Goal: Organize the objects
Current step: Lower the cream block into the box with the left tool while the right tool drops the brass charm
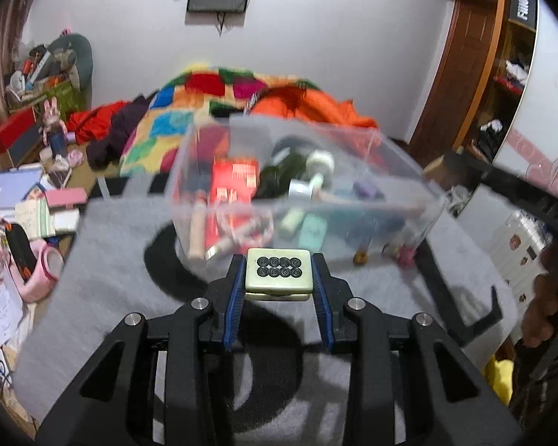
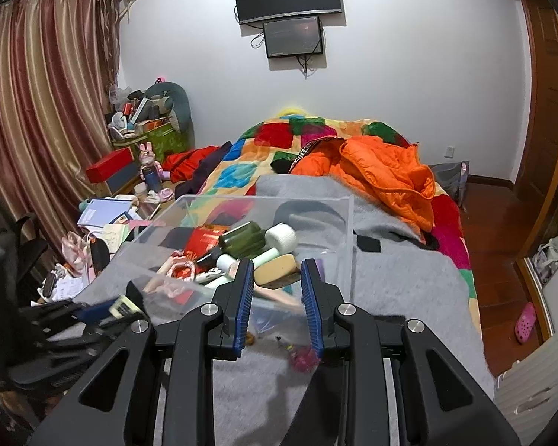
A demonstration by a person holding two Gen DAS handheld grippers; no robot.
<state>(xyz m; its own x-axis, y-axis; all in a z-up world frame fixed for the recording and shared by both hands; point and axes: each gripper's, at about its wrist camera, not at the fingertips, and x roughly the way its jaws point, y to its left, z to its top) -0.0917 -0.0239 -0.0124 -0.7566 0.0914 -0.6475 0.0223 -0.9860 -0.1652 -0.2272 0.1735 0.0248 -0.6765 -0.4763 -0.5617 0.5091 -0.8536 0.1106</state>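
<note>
Our left tool (image 1: 278,278) is clamped on a pale mahjong tile (image 1: 278,273), eight-circles face up, both blue pads pressing its sides, and it hangs just short of the near wall of the clear plastic bin (image 1: 301,219). The right tool (image 2: 275,278) shows nothing gripped; its jaws stand narrowly parted with only the bin's contents seen through the gap.

Biggest first: we are over the bed, on the grey blanket (image 1: 104,260) at its near end, with the patchwork quilt (image 2: 241,171) and orange jacket (image 2: 387,174) piled toward the far end. The bin sits on that blanket, already loaded: a red packet (image 1: 234,182), a dark green bottle (image 2: 241,239), a white roll (image 2: 281,237), a tan sponge (image 2: 277,267). A few small bits (image 2: 303,356) lie on the blanket outside the bin's near wall.

We judge the tile is headed into the bin. To do it well, we lift until the tile clears the rim, carry it over an emptier patch near the bin's near side, then lower before letting go so it doesn't bounce off the bottle. Keep the right tool back from the wall; that light bin could slide on the soft blanket.
</note>
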